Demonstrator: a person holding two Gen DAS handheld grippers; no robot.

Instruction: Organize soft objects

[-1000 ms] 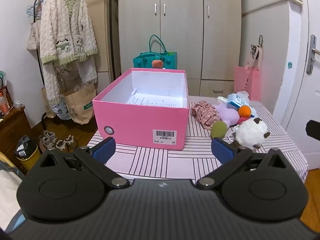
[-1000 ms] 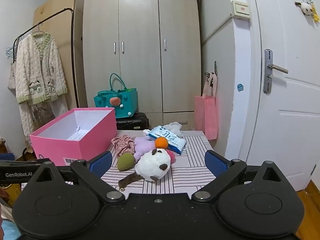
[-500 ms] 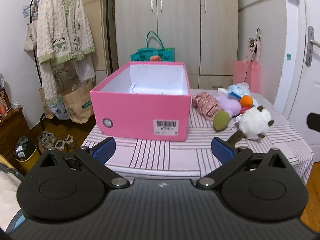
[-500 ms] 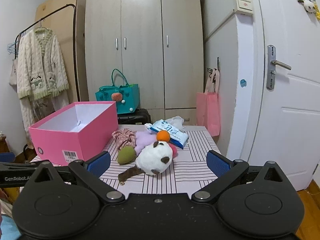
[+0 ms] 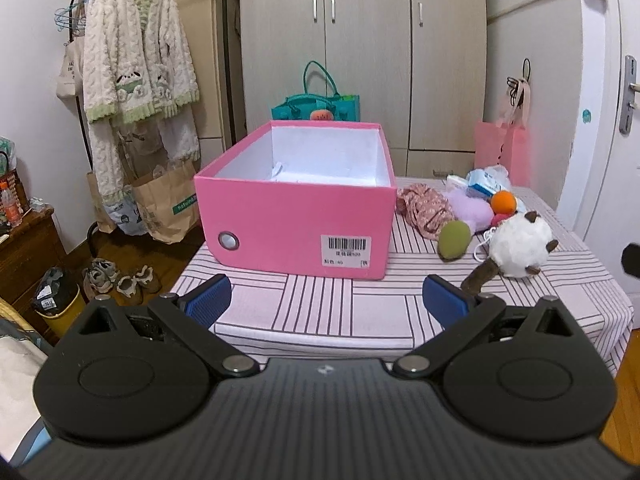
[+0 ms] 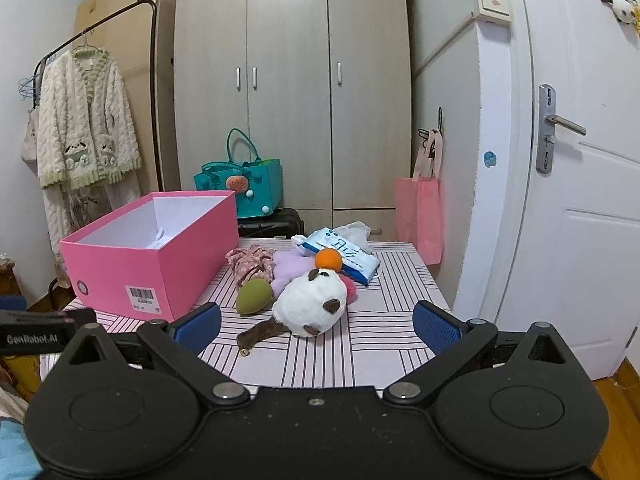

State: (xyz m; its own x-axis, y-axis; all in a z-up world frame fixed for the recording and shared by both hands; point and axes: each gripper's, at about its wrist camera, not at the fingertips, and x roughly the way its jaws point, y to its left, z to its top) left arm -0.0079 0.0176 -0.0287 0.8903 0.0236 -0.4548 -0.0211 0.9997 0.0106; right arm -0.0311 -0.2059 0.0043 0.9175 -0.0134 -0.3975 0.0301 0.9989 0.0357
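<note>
An open pink box stands on the striped table, a sheet of paper inside. To its right lies a pile of soft things: a white plush with brown ears, an olive green pouch, a floral pink cloth, a lilac plush, an orange ball. My left gripper is open and empty before the box. My right gripper is open and empty, near the white plush.
A blue and white tissue pack lies at the back of the pile. The striped table ends close in front of me. A teal bag, a wardrobe, a pink bag, a clothes rack and a door stand around.
Both views have dropped lower and drawn back a little from the table. Both grippers stay open and nothing on the table has moved.
</note>
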